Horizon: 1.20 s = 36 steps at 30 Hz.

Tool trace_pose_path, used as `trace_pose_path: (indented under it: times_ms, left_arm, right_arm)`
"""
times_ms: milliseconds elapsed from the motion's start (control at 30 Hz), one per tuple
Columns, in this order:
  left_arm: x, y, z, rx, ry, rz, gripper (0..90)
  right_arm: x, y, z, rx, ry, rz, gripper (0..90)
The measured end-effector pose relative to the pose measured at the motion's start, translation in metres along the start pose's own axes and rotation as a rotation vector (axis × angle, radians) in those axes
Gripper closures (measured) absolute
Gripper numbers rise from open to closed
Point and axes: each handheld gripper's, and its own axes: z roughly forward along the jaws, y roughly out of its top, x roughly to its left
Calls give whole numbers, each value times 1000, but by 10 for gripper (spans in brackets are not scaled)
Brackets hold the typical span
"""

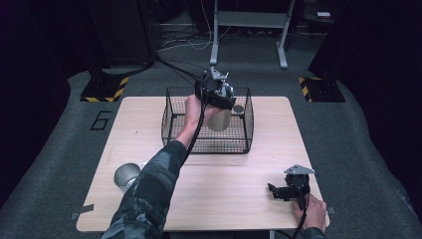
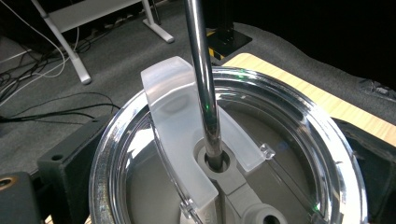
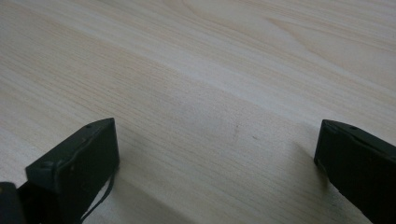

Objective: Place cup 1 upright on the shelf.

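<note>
The left hand-held gripper (image 1: 222, 97) hangs over the wire basket (image 1: 171, 117) at the far middle of the bench (image 1: 239, 169), its jaws clamped on a steel tumbler (image 1: 219, 119) held upright inside the basket — long axis vertical, mouth up. In the left gripper view the tumbler's clear lid (image 2: 299, 126) faces the camera and a metal straw (image 2: 203, 79) rises straight from its centre hole. The basket walls stand close on all sides of the tumbler. A second steel cup (image 1: 126, 175) sits near the bench's left edge. The right hand-held gripper (image 1: 278, 190) rests near the right front corner, jaws spread wide and empty — bare wood lies between them.
</note>
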Motion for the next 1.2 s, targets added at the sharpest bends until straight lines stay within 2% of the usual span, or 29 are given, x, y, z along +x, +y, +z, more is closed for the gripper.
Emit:
trace_pose_path:
  times_ms: [300, 500, 667, 733, 1200]
  left_arm:
    - [-8, -7, 22, 22, -10, -22, 41]
    - [-14, -15, 36, 32, -17, -57, 41]
    - [-19, -21, 46, 55, -24, -56, 40]
    - [-22, -23, 50, 49, -24, -69, 40]
    - [-28, -45, 65, 79, -26, -97, 40]
  right_arm:
    - [0, 0, 0, 0, 0, 0, 0]
    - [0, 0, 0, 0, 0, 0, 0]
    - [0, 0, 0, 0, 0, 0, 0]
    - [0, 0, 0, 0, 0, 0, 0]
    - [0, 0, 0, 0, 0, 3, 0]
